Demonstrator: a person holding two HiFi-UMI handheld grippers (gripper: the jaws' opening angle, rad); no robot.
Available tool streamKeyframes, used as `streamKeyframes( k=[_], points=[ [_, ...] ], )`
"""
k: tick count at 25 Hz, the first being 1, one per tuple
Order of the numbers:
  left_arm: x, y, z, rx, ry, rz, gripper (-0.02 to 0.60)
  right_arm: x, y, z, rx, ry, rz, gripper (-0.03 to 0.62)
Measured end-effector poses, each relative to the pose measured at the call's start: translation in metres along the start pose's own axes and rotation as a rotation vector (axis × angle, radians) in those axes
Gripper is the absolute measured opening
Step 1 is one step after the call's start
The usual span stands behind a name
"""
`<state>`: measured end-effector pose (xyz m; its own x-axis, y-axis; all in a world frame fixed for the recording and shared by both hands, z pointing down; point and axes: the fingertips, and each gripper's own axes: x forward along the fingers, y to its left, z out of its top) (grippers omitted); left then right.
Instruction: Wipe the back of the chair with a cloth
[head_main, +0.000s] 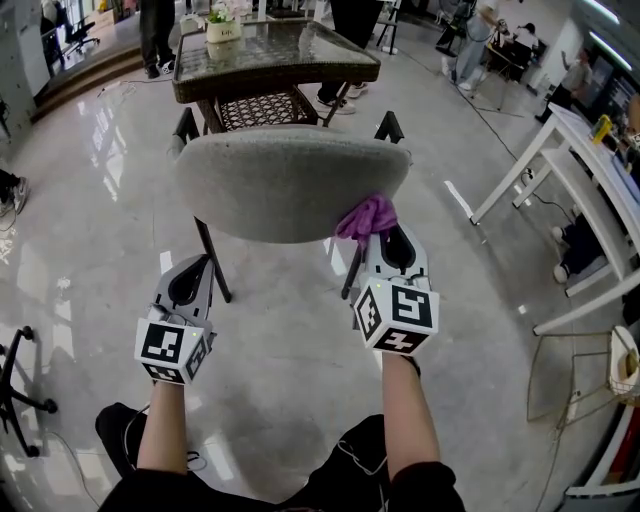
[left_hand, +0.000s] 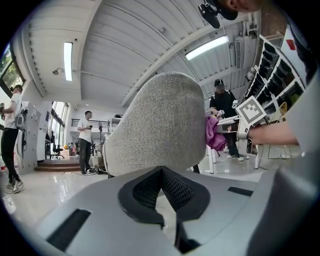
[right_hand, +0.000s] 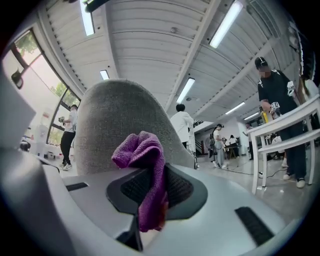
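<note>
Pinching a purple cloth (right_hand: 142, 165) between its closed jaws, the right gripper (head_main: 386, 236) holds the bunched fabric at the lower right edge of the grey upholstered chair back (head_main: 290, 180), right of centre in the head view. Whether the cloth presses on the upholstery or sits just against its rim cannot be told. The left gripper (head_main: 203, 262) hangs lower left of the chair back, apart from it, its jaws drawn together with nothing between them. Judging by this, the wipe is at an edge of the back, either starting or finishing a pass. The fabric shows no mark of where the cloth has been, so most of the broad grey surface, centre and left, may well remain to be covered. That surface is a coarse woven textile, curved and rounded at the top, likely to drag on the cloth. Around it lies a glossy pale floor (head_main: 90, 200) that mirrors the lights, with a glass-topped table (head_main: 275, 50) at the upper centre, a white table (head_main: 560, 150) at the right, and several people standing under strip-lit ceilings.
</note>
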<state>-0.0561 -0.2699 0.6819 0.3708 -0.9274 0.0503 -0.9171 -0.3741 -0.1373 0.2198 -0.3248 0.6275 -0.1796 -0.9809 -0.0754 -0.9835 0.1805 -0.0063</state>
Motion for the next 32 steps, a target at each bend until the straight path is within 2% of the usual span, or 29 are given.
streamKeyframes(
  k=[3,5,9,13,20,24,32],
  points=[
    [0.001,0.002,0.002,0.006,-0.008,0.005,0.009,-0.013,0.01,0.004,0.005,-0.028,0.006,0.08],
    [0.001,0.007,0.004,0.011,-0.014,0.012,0.009,-0.028,0.031,0.005,-0.007,-0.051,0.041,0.08],
    [-0.001,0.026,0.003,-0.001,-0.02,0.045,0.009,-0.051,0.102,-0.002,-0.017,-0.08,0.159,0.08],
    [-0.009,0.042,-0.006,-0.018,-0.02,0.079,0.009,-0.035,0.171,-0.025,0.0,-0.047,0.255,0.08],
    [-0.034,0.085,-0.033,-0.034,0.005,0.135,0.009,0.003,0.245,-0.048,0.06,-0.016,0.263,0.08],
    [-0.037,0.098,-0.041,-0.041,0.01,0.156,0.009,0.018,0.252,-0.052,0.059,-0.009,0.247,0.08],
    [-0.033,0.095,-0.042,-0.048,0.021,0.164,0.009,0.01,0.207,-0.058,0.053,-0.005,0.184,0.08]
  ],
)
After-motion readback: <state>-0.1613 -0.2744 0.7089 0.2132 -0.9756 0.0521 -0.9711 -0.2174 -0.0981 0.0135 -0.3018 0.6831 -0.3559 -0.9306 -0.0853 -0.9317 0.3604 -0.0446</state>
